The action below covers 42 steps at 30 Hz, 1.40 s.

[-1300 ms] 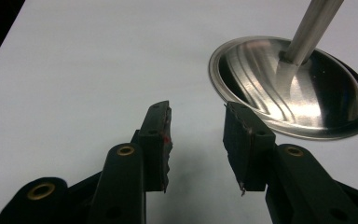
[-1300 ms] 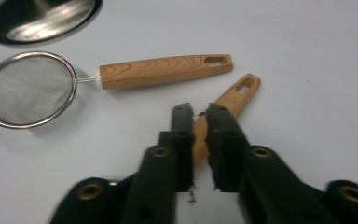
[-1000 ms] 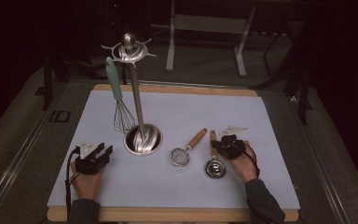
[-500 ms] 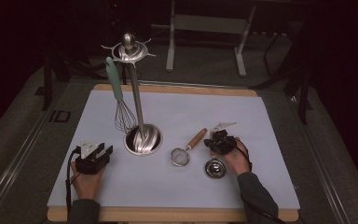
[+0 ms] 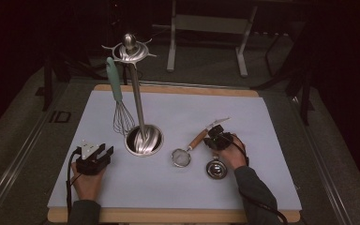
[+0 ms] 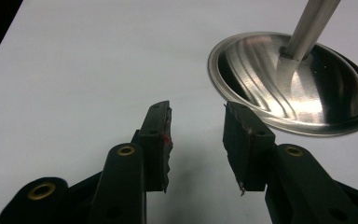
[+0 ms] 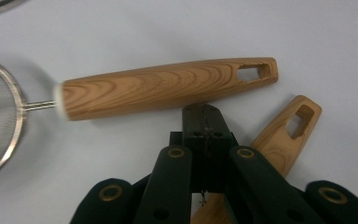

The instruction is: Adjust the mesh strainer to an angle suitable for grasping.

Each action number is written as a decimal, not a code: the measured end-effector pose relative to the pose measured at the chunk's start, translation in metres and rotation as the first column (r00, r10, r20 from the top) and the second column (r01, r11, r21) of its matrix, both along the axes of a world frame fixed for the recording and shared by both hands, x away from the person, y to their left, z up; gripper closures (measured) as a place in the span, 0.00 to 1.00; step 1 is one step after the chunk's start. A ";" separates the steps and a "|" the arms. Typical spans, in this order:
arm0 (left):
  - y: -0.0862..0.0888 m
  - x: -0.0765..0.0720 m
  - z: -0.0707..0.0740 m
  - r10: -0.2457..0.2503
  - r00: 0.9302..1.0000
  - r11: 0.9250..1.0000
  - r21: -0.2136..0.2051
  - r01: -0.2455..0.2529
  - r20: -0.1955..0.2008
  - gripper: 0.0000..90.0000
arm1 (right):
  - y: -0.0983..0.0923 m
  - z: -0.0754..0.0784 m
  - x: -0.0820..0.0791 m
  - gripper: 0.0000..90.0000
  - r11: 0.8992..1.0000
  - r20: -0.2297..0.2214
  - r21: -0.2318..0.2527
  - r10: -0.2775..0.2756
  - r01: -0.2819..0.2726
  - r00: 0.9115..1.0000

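Note:
A small mesh strainer (image 5: 182, 157) with a wooden handle (image 7: 168, 88) lies on the white mat, right of a steel utensil stand (image 5: 144, 139). My right gripper (image 7: 204, 109) is shut with nothing between its jaws, and its tip is right against the side of that handle. Partly under the gripper lies a second wooden handle (image 7: 289, 133), and its metal bowl (image 5: 215, 168) rests in front of the right hand. My right gripper (image 5: 215, 136) sits at the mat's middle right. Near the stand's base (image 6: 298, 88), my left gripper (image 6: 196, 121) rests open and empty at the front left (image 5: 104, 152).
A whisk (image 5: 122, 112) with a mint-green handle hangs from the stand's top ring. The white mat (image 5: 262, 122) covers a wooden board. Dark floor and metal frame legs (image 5: 206, 42) lie beyond the far edge.
My right hand has slid left across the mat toward the strainer's wooden handle, jaws staying shut. The left hand has not moved.

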<state>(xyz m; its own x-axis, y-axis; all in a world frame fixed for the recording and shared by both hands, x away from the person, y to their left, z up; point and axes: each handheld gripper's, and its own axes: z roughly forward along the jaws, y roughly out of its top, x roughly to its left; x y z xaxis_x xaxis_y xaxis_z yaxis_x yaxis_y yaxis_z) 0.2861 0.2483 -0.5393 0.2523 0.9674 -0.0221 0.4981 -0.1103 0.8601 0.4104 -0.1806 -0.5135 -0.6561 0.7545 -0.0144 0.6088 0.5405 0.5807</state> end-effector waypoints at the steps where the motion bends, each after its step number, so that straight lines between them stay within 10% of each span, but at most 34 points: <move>1: 0.000 0.000 0.000 0.000 1.000 1.000 0.000 0.000 0.000 0.69 | 0.001 -0.001 0.002 1.00 1.000 -0.003 -0.006 0.001 -0.001 1.000; 32: 0.000 0.000 0.000 -0.002 1.000 1.000 -0.002 0.002 0.002 0.69 | 0.067 0.009 0.030 0.99 0.999 -0.036 -0.046 0.016 -0.018 0.999; 42: 0.000 0.000 0.000 -0.001 1.000 1.000 -0.003 0.001 0.003 0.69 | 0.073 0.023 0.030 0.60 0.996 -0.085 0.088 -0.002 0.010 0.996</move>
